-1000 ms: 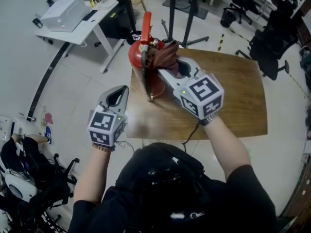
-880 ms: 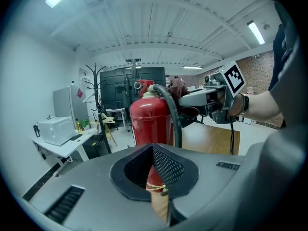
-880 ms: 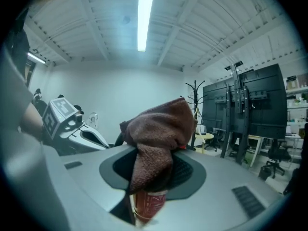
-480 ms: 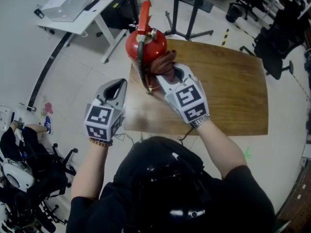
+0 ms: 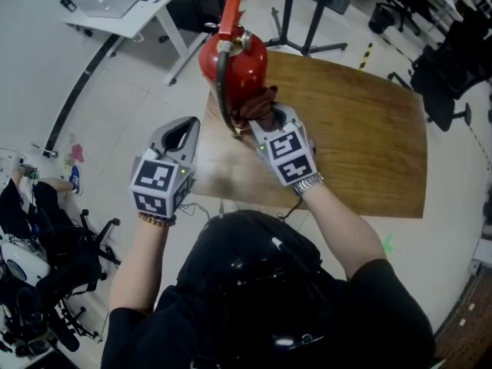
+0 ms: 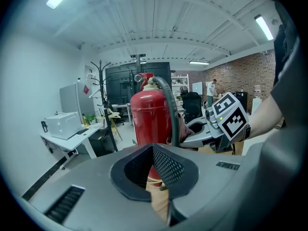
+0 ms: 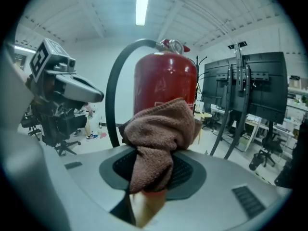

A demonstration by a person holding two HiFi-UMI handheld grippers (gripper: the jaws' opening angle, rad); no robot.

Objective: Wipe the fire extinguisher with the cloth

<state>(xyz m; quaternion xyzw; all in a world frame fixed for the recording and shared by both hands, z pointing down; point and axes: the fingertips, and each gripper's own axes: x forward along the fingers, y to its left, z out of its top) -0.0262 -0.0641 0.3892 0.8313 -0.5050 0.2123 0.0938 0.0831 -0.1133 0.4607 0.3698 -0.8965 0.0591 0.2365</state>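
Wooden tabletop (image 5: pixel 361 129) with a red fire extinguisher (image 5: pixel 234 60) upright at its eleven o'clock corner.
Right tool (image 5: pixel 265 116) grasps a brown cloth (image 5: pixel 257 101) against the extinguisher's side, beside the black hose (image 5: pixel 221 91); left tool (image 5: pixel 183 129), clenched and empty, sits apart at seven o'clock.

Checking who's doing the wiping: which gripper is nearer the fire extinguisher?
Right. The right gripper holds the cloth at the fire extinguisher; the left gripper hangs apart, shut and empty.

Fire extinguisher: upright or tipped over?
Upright. The fire extinguisher stands on the wooden table near its corner, valve and lever on top. Its body looks vertical in both gripper views.
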